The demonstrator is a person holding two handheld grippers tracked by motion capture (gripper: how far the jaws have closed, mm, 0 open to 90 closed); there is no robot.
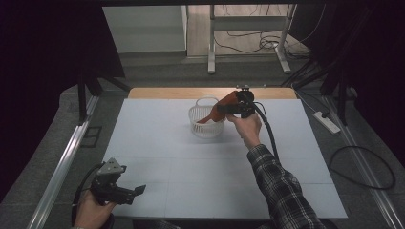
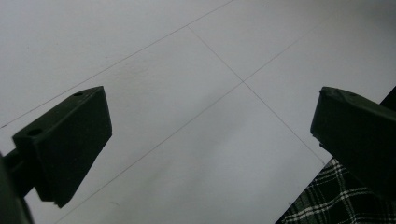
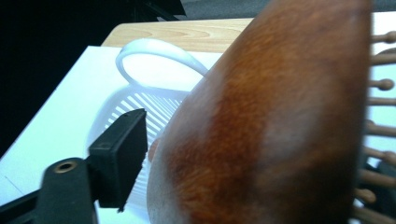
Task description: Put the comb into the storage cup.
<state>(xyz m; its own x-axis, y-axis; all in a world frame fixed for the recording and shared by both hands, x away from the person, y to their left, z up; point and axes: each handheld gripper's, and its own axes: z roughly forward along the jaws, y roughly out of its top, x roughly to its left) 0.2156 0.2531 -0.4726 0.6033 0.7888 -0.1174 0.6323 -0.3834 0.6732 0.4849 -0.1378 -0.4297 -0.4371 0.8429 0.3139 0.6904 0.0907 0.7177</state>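
Observation:
A brown wooden hairbrush leans with its handle end down in a small white slatted basket at the far middle of the white table top. My right gripper is at the brush's upper end, above the basket's right rim. In the right gripper view the brush back lies between the jaws, its pins pointing right. A gap shows between the brush and the one visible finger, so that gripper is open. The other finger is hidden behind the brush. My left gripper hovers open near the front left corner, its jaws wide over bare table.
The basket's looped handle stands up at its far side. A wooden strip borders the far edge of the white surface. A metal rail runs along the left. A power strip and cables lie on the floor at the right.

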